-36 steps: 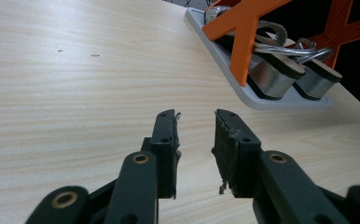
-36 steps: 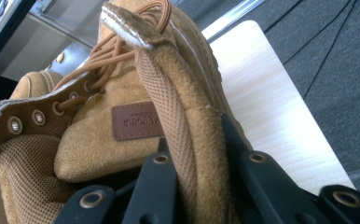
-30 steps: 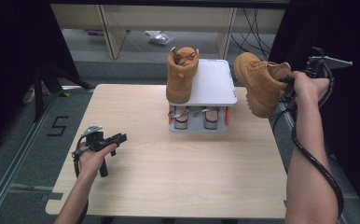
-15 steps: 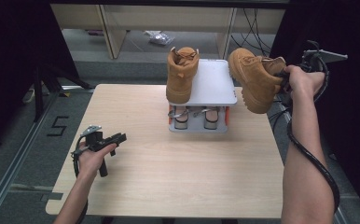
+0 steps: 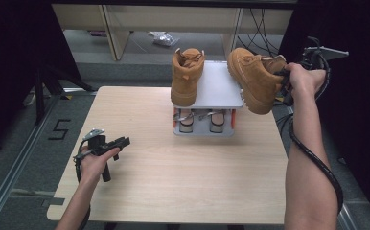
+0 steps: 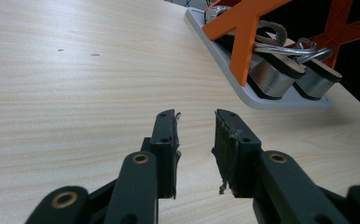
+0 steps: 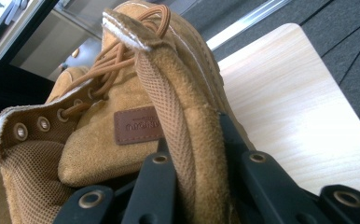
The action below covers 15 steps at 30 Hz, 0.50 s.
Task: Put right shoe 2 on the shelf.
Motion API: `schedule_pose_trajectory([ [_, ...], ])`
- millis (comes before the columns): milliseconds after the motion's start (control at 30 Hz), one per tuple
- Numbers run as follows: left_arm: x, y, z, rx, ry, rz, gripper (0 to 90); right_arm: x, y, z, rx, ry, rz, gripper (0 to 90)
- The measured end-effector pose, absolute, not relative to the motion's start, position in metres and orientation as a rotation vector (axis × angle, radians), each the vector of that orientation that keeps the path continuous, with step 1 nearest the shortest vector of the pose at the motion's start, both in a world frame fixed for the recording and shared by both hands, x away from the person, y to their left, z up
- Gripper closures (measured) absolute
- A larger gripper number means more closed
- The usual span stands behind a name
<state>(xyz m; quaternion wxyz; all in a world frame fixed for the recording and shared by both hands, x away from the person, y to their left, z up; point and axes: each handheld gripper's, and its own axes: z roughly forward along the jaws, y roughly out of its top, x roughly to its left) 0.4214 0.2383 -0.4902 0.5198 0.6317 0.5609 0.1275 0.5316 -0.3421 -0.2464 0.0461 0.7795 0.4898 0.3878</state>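
At 1 o'clock above the table [image 5: 173,182] | right gripper [image 5: 283,80] jaws pinching second boot's [image 5: 252,79] collar | we next set it on rack [image 5: 221,91] beside first boot [image 5: 185,76] | left gripper [image 5: 121,142] jaws spread, idle at 8 o'clock

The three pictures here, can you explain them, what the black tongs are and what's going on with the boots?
A person at a wooden table holds a two-jaw hand tool in each hand. The high view looks down from above; each of the other two pictures comes from a camera riding on one tool. On the table stands a small grey rack with orange braces: one tan boot on top, a pair of sandals below. The right tool grips the collar of a second tan boot, held in the air beside the rack. The left tool is open, holding nothing, low over the table.
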Motion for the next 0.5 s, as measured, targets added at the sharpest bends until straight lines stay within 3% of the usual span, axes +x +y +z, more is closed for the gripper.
schedule_pose_trajectory([
  [500,0.422,0.238,-0.490,1.504,1.339,0.308,69.0,0.540,-0.320,-0.243,2.361,1.489,1.250,81.4],
])
